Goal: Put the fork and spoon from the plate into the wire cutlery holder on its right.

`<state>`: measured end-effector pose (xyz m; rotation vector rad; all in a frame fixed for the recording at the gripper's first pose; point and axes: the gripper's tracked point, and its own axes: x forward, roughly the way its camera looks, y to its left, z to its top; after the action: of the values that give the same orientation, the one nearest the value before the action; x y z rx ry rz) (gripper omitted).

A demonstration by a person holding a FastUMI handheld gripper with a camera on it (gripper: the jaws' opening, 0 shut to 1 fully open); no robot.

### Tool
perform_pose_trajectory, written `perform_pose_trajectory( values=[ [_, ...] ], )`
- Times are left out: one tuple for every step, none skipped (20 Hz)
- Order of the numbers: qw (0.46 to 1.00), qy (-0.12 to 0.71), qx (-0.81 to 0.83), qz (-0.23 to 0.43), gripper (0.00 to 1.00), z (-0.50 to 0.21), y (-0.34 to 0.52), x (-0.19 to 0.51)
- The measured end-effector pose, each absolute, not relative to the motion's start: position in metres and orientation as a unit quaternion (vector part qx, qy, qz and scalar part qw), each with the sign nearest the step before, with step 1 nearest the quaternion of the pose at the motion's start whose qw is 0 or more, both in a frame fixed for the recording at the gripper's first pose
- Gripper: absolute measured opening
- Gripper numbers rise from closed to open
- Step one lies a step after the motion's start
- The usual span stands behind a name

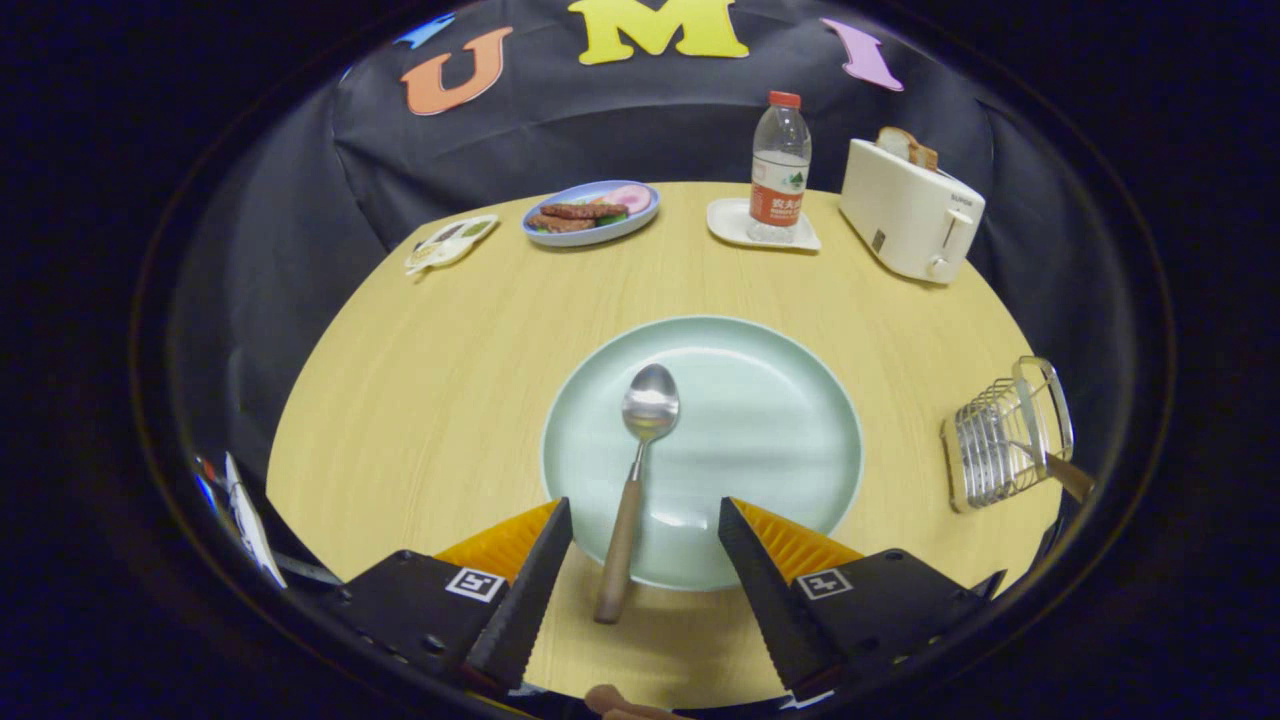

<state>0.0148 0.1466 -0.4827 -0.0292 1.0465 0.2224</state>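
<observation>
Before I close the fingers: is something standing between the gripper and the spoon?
Nothing visible. The gripper is open, and the spoon lies on the plate with its handle between the fingers.

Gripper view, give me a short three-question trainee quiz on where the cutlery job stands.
1. True or false: the wooden-handled steel spoon lies on the round pale green plate.
2. The black-and-orange gripper is: A) shut on the spoon B) open, handle between its fingers C) inside the holder.
3. What already sits in the wire cutlery holder beside the plate?

Key: 1 true, its handle overhanging the rim. 2 B. 3 A wooden-handled utensil, presumably the fork.
</observation>
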Motion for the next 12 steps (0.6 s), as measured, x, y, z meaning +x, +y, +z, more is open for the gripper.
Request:
perform_pose_trajectory(
  values=[
    [0.862, 0.499, -0.005, 0.093, 0.9, -0.487, 0.148, 0.016],
    [0.861, 0.501, 0.004, 0.082, 0.9, -0.491, 0.151, 0.02],
    [0.86, 0.504, 0.01, 0.077, 0.89, -0.494, 0.153, 0.021],
    [0.859, 0.506, 0.014, 0.075, 0.85, -0.496, 0.156, 0.024],
    [0.86, 0.505, 0.01, 0.067, 0.8, -0.499, 0.156, 0.028],
    [0.862, 0.503, 0.005, 0.061, 0.72, -0.5, 0.154, 0.031],
    [0.864, 0.5, 0.001, 0.058, 0.66, -0.5, 0.155, 0.033],
    [0.864, 0.5, -0.004, 0.058, 0.59, -0.5, 0.156, 0.035],
    [0.863, 0.501, -0.006, 0.06, 0.52, -0.501, 0.159, 0.034],
    [0.861, 0.505, -0.009, 0.065, 0.45, -0.502, 0.162, 0.034],
    [0.859, 0.507, -0.011, 0.067, 0.37, -0.502, 0.163, 0.032],
    [0.859, 0.508, -0.011, 0.065, 0.26, -0.502, 0.163, 0.033]
  ],
)
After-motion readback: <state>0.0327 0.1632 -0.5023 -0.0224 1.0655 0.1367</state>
